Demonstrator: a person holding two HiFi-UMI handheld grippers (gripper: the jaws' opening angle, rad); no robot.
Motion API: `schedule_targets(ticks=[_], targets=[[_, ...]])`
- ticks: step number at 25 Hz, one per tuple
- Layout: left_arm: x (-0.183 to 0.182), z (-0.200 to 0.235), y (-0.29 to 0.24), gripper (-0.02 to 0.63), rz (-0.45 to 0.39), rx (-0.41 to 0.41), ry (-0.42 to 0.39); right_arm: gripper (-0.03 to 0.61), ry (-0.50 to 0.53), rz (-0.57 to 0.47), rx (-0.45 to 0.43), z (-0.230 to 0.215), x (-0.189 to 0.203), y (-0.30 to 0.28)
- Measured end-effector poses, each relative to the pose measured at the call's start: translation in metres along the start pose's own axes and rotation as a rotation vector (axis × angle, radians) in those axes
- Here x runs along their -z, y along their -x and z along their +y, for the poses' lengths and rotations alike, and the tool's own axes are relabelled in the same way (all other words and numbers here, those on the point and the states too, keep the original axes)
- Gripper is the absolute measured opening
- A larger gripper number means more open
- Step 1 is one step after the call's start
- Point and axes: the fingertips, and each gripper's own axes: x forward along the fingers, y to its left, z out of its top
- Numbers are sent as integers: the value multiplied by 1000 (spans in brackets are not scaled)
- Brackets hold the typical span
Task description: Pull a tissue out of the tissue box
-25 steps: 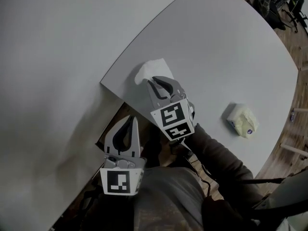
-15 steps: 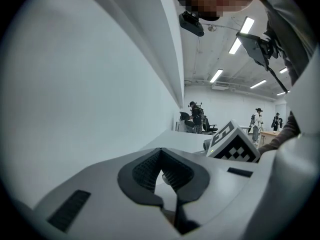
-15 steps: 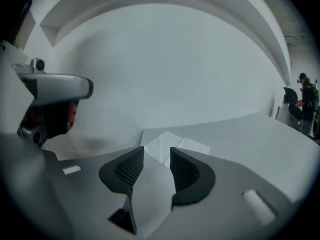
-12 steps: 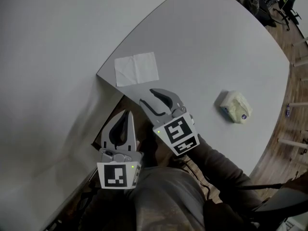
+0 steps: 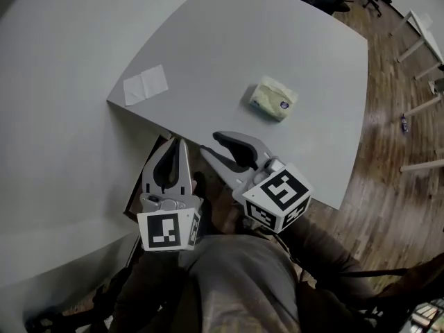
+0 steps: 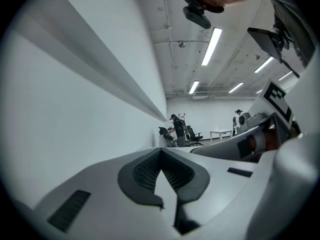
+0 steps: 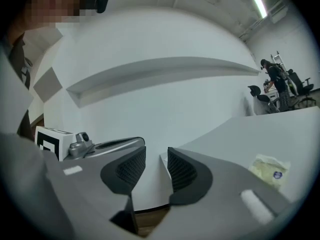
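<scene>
OK. Head view: white square paper tissue (image 5: 146, 85) lies flat by the left corner of the grey table (image 5: 208, 33), well apart from the pale-yellow soft tissue pack (image 5: 274, 98). Left gripper (image 5: 177, 143) and right gripper (image 5: 211, 145) are at the near edge.

Left gripper view: jaw tips touching, nothing held.

Right gripper view: jaws apart, closing, nothing between them.

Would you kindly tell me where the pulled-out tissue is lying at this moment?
In the head view, the tissue lies flat near the left corner of the table, well to the left of the tissue pack.
</scene>
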Motion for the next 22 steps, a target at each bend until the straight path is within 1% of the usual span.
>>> schedule_targets(ticks=[4,6,9,13,15,18,21,22], targets=[[-15,-63,37,-1,-7,2,9,112,3,-73,28,22,-14,79],[-23,-88,52,-1,-11,27,-7,101,20,-112,42,35,-23,106],[-33,-116,68,0,-14,80,-25,95,24,-152,53,54,-30,131],[-40,-129,81,0,-16,122,-75,77,45,-202,68,72,-38,144],[-48,-129,87,-2,-40,130,-92,47,56,-232,82,78,-43,148],[-59,-129,96,0,-85,128,-95,31,54,-248,91,86,-44,154],[-61,-128,97,-1,-84,126,-85,2,51,-241,92,89,-43,154],[-61,-128,98,0,-83,125,-82,2,54,-239,94,90,-44,155]])
